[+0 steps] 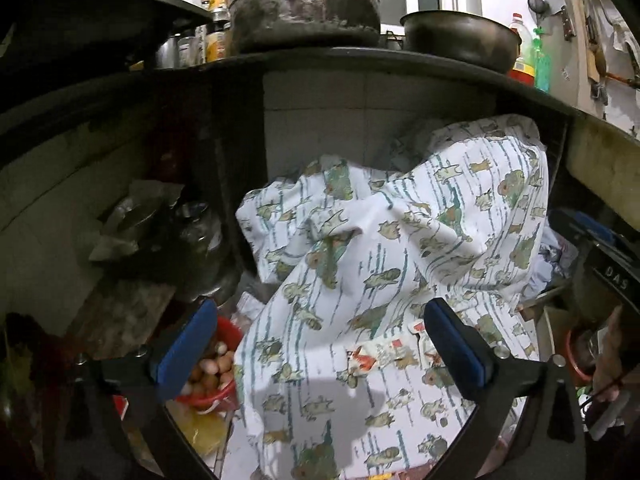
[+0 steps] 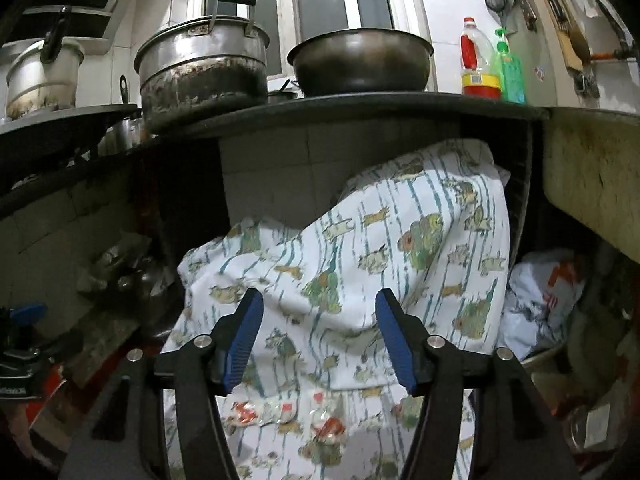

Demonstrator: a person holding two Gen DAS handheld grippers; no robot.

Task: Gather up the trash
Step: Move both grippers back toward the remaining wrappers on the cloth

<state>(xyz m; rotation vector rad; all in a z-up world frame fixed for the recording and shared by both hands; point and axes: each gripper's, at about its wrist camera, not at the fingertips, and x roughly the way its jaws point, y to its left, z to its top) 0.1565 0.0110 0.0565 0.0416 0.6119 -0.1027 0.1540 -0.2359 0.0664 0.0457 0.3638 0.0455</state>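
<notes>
Mostly patterned cloth [image 2: 360, 264] draping hidden bulk, crumpled wrappers [image 2: 288, 412] blurred

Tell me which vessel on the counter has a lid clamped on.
The tall scorched steel pot, left of the open dark bowl; its lid carries a bail handle, while the bowl is uncovered.

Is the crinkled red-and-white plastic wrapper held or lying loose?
Loose. The crinkled red-and-white plastic wrapper lies on the patterned cloth; both grippers stand open, apart from it.

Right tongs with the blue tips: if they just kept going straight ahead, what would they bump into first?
Most likely the printed cloth draped under the counter; the open right tongs point right at it. Depth is hard to judge.
</notes>
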